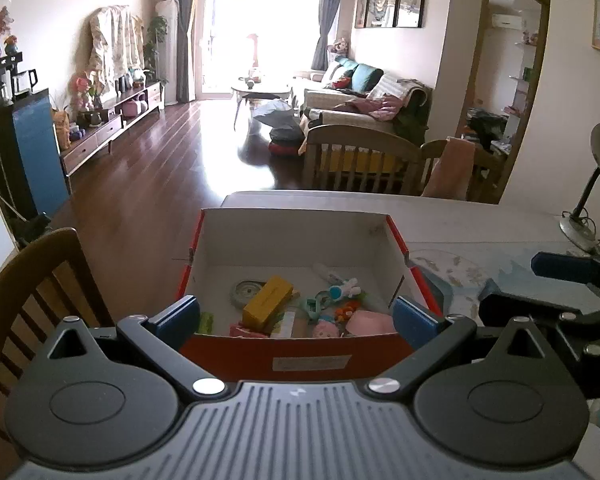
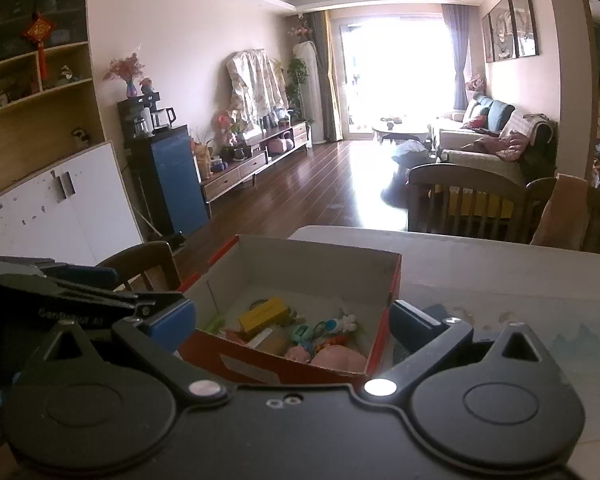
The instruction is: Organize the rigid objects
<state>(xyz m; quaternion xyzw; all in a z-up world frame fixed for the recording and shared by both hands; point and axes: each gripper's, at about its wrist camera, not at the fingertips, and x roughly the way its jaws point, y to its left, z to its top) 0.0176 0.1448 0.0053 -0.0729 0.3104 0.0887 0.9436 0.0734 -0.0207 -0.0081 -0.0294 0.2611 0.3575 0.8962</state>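
Here's the red cardboard box (image 1: 300, 354), white inside, sitting at the near left end of the pale surface (image 1: 480, 216), and it's loaded with small toys. Front and centre lies a yellow rectangular block (image 1: 267, 297), tilted on the pile, with a round greenish disc (image 1: 244, 290) just behind it. To the right there's a teal ring-shaped toy (image 1: 315, 306), a white-and-blue figure (image 1: 342, 289) near the back, and a pink piece (image 1: 370, 322) against the front wall, right beside a little pink doll head (image 1: 326, 329).

The left gripper (image 1: 296, 316) hangs over the near edge of the box, blue fingers (image 1: 178, 314) spread wide, one either side of the box's front, gripping nothing. The right gripper (image 2: 292, 326) hovers from the box's right front corner, its fingers (image 2: 414, 320) equally wide apart and empty; the same yellow block (image 2: 265, 313) shows between them.

Off to the right on the surface stands a desk lamp (image 1: 598, 184). A wooden chair (image 1: 32, 280) sits at the left, more chairs (image 1: 356, 156) beyond the far edge.
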